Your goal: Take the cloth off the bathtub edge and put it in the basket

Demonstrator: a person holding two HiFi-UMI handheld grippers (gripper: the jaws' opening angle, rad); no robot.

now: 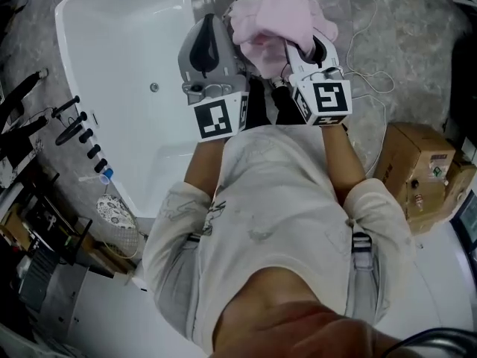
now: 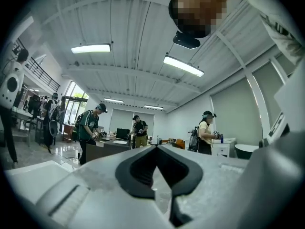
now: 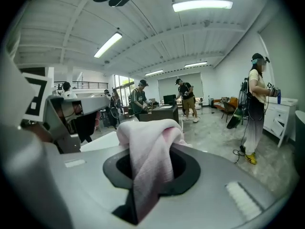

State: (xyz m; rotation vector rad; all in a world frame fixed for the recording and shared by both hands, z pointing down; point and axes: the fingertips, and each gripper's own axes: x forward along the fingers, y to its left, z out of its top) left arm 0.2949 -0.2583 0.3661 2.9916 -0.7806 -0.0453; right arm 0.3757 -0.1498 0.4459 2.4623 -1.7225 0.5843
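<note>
Right gripper (image 1: 297, 51) is pinching the cloth (image 1: 279, 17) beside the bathtub (image 1: 119, 58), its length draping back along the jaws; left gripper (image 1: 211, 22) is sitting closed, empty.

The cloth (image 1: 283, 17) is soft terry, the bathtub (image 1: 112, 51) glossy, smooth white.

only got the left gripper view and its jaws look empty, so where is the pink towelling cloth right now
observer: the soft pink cloth is pinched in the right gripper and drapes between its jaws.
operator: is it clear of the tub
observer: yes, in the head view it sits bunched beyond the white bathtub, not touching the rim.
operator: basket anywhere
observer: a pale meshed rim peeks out beside the cloth in the head view. It is probably the basket, but the cloth hides most of it.
</note>
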